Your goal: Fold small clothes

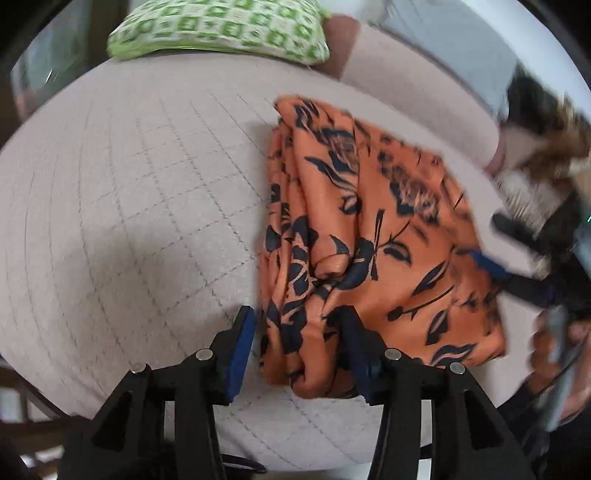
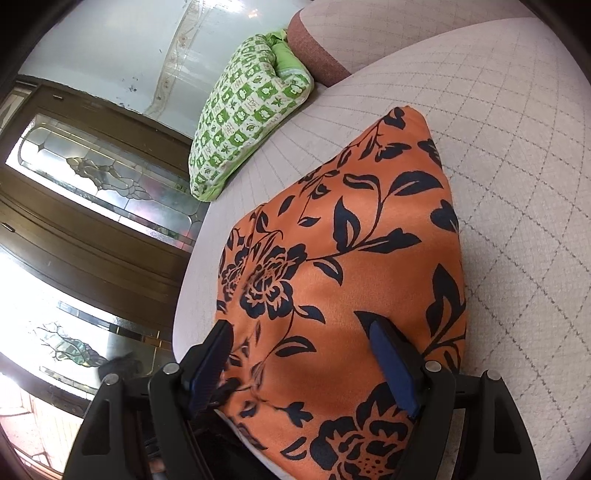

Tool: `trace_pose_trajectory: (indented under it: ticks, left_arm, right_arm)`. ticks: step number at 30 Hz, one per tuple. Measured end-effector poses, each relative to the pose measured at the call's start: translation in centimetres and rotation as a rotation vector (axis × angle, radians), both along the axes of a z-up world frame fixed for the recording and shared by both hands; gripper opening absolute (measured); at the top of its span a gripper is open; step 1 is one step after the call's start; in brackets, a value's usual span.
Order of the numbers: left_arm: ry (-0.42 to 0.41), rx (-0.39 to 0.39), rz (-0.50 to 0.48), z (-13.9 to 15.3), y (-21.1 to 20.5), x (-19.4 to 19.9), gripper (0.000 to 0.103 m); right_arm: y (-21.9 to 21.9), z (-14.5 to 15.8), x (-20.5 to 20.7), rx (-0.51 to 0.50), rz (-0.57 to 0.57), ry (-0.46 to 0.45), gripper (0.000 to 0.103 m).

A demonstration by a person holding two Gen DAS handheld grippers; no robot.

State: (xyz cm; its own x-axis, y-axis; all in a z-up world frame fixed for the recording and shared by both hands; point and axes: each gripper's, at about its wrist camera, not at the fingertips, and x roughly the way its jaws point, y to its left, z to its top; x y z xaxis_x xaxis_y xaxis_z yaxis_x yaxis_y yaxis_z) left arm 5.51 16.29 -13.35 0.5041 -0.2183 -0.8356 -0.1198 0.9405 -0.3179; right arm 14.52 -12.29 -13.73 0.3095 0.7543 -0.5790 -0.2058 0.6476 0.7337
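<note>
An orange garment with a dark floral print (image 1: 369,229) lies folded on a quilted beige cushion (image 1: 129,192). My left gripper (image 1: 299,332) is open, its jaws standing either side of the garment's bunched near-left edge. The right gripper shows at the right of the left wrist view (image 1: 517,254), blurred, at the garment's right edge. In the right wrist view the garment (image 2: 343,258) fills the middle, smooth on top. My right gripper (image 2: 299,343) is open, its jaws wide apart over the garment's near edge.
A green and white patterned pillow (image 1: 221,29) lies at the far end of the cushion; it also shows in the right wrist view (image 2: 247,114). A wooden door with leaded glass (image 2: 92,177) stands past the cushion's left edge. A fur-trimmed dark item (image 1: 546,147) sits at the right.
</note>
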Motion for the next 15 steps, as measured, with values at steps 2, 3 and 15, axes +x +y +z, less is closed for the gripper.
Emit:
trace_pose_trajectory:
  ticks: [2,3,15]
  left_arm:
    - [-0.023,0.018,0.012,1.3,0.0,-0.3,0.051]
    - [-0.058,0.039,0.000,2.4,-0.3,-0.4,0.052]
    - [-0.096,0.176,-0.110,1.8,-5.2,5.4,0.064]
  right_arm:
    - [-0.1,-0.1,0.2,0.008,0.000,0.009,0.079]
    - [-0.2,-0.1,0.3,0.014,-0.005,0.020,0.079]
    - [-2.0,-1.1,5.1,0.122,-0.085,0.116,0.095]
